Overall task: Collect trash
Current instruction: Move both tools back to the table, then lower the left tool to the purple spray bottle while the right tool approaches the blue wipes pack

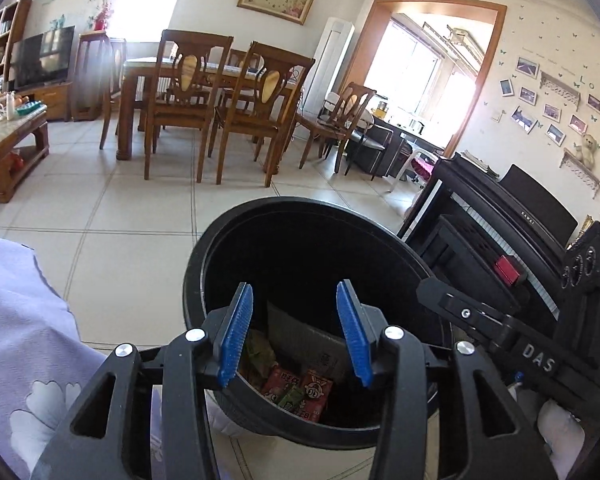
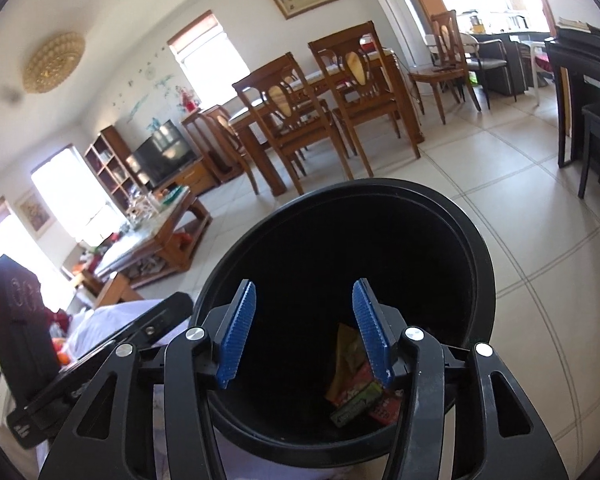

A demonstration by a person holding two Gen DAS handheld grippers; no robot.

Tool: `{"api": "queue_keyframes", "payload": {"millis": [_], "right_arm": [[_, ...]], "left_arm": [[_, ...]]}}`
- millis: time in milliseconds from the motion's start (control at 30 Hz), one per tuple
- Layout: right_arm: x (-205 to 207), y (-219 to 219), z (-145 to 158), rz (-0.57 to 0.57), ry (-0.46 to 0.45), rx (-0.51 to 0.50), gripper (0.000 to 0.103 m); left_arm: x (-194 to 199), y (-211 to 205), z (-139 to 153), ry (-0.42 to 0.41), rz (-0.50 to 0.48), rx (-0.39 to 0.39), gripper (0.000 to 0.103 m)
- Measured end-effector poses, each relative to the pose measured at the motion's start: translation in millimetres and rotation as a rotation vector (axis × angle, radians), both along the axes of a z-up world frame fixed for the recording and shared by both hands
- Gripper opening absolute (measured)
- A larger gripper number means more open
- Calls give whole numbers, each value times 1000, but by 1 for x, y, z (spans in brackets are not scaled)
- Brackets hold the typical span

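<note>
Left wrist view: pale floor tiles (image 1: 112,216) are stretching across a sunlit living room toward a wooden dining table (image 1: 148,70) ringed by carved chairs (image 1: 256,108), with a television (image 1: 42,56) sitting at the far left and a black Kawai piano (image 1: 516,216) standing along the right wall. A round black trash bin (image 1: 204,272) is standing on the tiles beside a lilac floral cloth (image 1: 24,320); red snack wrappers (image 1: 300,390) and a flattened cardboard piece (image 1: 312,340) are lying at its bottom. The left gripper (image 1: 294,330) is hanging released over the bin mouth, its blue pads spread and gripping nothing

Right wrist view: the same tiled floor (image 2: 540,208) is running past the dining chairs (image 2: 284,120) to a marble-topped coffee table (image 2: 168,224). The bin (image 2: 480,260) is filling the centre, with green and red wrappers (image 2: 360,392) lying inside. The right gripper (image 2: 304,332) is hovering above the rim, jaws parted and empty
</note>
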State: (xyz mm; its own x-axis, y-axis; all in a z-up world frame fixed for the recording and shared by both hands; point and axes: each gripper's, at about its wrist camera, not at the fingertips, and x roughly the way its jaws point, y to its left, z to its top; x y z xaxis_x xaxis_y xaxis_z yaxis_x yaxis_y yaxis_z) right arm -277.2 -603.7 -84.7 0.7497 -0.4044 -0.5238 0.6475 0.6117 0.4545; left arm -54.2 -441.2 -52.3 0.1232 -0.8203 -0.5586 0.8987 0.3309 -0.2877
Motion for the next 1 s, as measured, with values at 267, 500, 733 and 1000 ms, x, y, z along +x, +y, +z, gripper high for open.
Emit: {"api": "queue_keyframes", "payload": {"millis": [267, 500, 733, 1000], "right_arm": [[37, 45, 21, 124, 35, -111, 66], [109, 126, 13, 432, 115, -178, 78], [180, 225, 34, 696, 87, -210, 86], [262, 349, 70, 938, 38, -310, 98]], "left_arm": [[18, 97, 28, -56, 141, -27, 45], [46, 228, 45, -184, 373, 17, 59], [99, 346, 43, -214, 698, 104, 65], [146, 434, 31, -198, 910, 219, 85]]}}
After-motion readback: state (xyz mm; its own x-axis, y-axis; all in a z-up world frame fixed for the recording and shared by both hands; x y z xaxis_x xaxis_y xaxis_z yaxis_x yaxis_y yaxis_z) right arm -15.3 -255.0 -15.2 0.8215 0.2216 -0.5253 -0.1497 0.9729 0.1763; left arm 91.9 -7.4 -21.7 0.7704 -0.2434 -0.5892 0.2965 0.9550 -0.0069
